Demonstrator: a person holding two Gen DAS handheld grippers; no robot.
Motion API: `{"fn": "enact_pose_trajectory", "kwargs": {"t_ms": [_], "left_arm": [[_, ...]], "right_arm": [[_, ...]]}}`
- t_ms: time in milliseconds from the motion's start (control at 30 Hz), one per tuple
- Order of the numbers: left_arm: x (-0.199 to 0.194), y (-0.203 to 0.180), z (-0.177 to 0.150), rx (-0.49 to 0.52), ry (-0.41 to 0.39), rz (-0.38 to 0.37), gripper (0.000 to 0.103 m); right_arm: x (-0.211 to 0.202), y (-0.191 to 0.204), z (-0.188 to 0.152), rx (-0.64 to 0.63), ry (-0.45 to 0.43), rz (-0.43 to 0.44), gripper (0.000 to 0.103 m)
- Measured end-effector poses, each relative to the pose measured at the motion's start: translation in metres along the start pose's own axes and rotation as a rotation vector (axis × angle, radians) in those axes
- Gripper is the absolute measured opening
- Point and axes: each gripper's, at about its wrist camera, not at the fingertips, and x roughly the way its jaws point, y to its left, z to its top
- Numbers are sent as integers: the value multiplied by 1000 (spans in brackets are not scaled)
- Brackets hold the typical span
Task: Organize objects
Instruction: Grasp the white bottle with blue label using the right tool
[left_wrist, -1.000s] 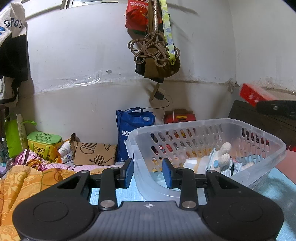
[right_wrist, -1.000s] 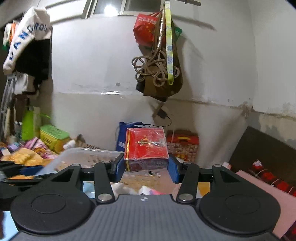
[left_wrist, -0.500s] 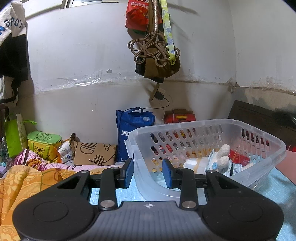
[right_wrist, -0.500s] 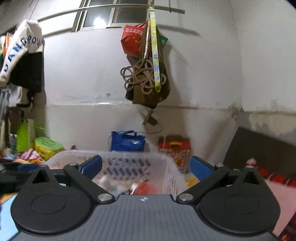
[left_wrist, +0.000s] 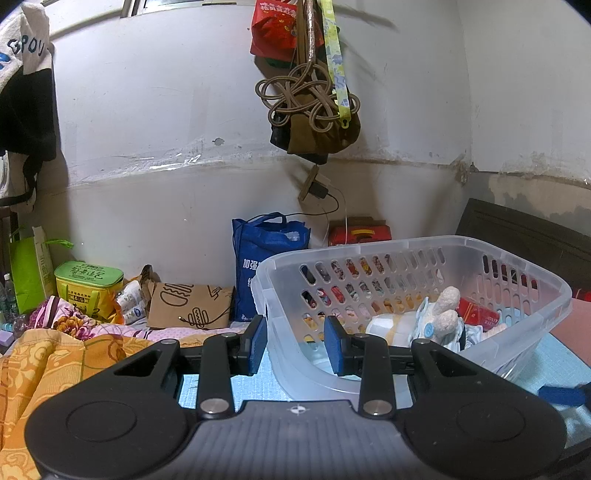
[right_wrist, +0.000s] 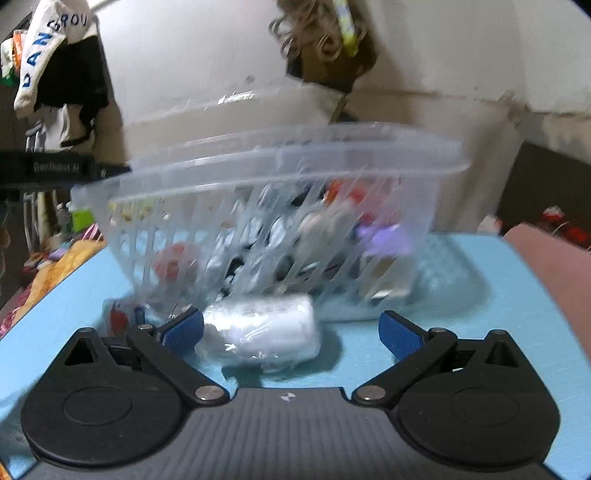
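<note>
Left claw (left_wrist: 295, 341): jaws narrowly parted astride the basket (left_wrist: 480, 245) wall, one pad outside, one inside (contact not discernible). Right claw (right_wrist: 291, 332): jaws spread wide, gripping nothing; a wrapped white roll (right_wrist: 260, 332) lies between them, nearer the left pad, basket just beyond.

- Dim indoor light, cool white, falling from above.
- Left wrist view sharp; fisheye bending and dark corners at the edges.
- Right wrist view smeared by motion blur, basket (right_wrist: 273, 206) streaked.
</note>
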Motion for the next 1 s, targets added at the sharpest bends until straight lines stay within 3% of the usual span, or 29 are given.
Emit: {"fn": "enact_pose_trajectory", "kwargs": {"t_ms": [267, 367, 400, 467, 1000], "left_arm": [[-2, 1, -1, -3, -9, -1, 38], [-1, 0, -1, -2, -10, -1, 38], [-1, 1, -1, -3, -10, -1, 38], [-1, 1, -1, -1, -9, -1, 38], [-2, 0, -1, 5, -3, -2, 38]], "right_arm": [[3, 12, -3, -18, 6, 7, 101], [5, 13, -5, -43, 13, 7, 79], [5, 15, -4, -48, 8, 12, 62], [0, 15, -5, -45, -21, 5, 43], [4, 6, -2, -10, -33, 10, 41]]}}
